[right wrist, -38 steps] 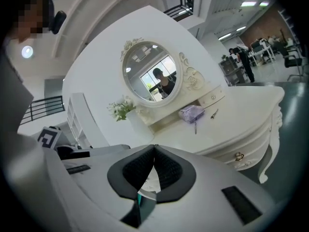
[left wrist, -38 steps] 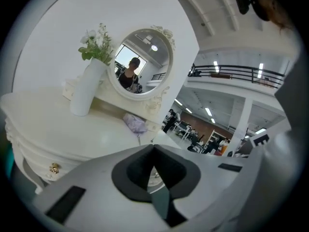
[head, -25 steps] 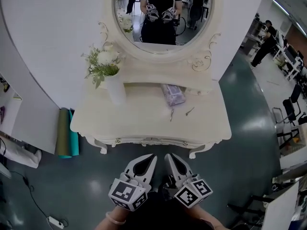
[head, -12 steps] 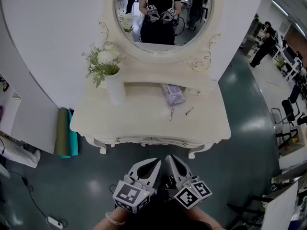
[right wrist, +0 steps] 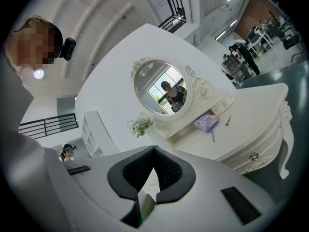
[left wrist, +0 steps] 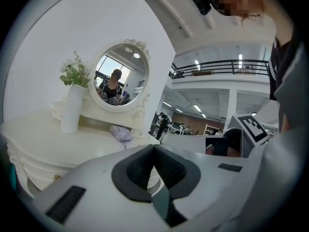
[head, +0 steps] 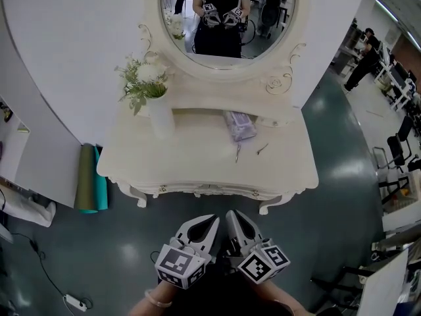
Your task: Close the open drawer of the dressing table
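Left gripper (head: pixel 209 221), right gripper (head: pixel 231 216): pale grey tapered shells, black textured pads (left wrist: pixel 137 170), black-white marker cubes (head: pixel 176 266) at 6 o'clock end. Dark top (head: pixel 217 296); pale wristband (head: pixel 155 300) at 7 o'clock.

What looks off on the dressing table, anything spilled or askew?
Nothing stands out. The vase stands upright, the purple pouch and two small metal pieces lie loose on the table top, and the front drawer looks flush.

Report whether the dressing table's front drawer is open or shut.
Shut, as far as shows: the drawer front lies flush under the tabletop edge in the head view, and nothing juts out.
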A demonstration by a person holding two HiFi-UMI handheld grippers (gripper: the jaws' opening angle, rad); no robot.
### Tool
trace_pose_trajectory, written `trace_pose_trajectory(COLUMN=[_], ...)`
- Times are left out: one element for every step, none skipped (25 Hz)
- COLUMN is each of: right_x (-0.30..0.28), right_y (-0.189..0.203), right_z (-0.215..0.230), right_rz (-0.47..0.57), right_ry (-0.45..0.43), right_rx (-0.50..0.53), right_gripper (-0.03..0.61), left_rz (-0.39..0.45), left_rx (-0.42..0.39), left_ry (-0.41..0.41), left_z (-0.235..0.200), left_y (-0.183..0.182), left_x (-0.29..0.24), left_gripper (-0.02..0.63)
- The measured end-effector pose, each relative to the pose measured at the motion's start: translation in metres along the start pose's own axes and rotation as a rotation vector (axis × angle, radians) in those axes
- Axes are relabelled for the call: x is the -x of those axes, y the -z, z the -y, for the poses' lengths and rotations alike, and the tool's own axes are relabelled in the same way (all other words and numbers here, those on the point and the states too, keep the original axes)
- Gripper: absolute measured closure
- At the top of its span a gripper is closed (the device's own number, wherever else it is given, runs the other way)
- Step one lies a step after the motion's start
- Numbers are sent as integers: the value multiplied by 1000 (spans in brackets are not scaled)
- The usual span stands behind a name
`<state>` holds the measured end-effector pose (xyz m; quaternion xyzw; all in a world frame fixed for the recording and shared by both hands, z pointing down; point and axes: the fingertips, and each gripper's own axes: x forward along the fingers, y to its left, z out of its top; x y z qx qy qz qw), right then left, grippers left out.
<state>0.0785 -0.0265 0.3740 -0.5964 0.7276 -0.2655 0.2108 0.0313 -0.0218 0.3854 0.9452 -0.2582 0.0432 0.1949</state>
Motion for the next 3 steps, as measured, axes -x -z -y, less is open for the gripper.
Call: trace_pose_trajectory(right_x=[-1, -3, -4], right_y=[1, 2, 3], right_z=[0, 0, 0], right_rz=[-5, -9, -14], right_ry=[1, 2, 2], right_rx=[4, 9, 14], right_gripper=[557, 557, 557], left_rz=[1, 2, 3], left_rx=[0, 0, 1], left_ry=[-2, -4, -5], left_z=[-1, -3, -4], left_y=[0, 0, 0], left_x=[0, 0, 0], left_gripper=[614, 614, 614])
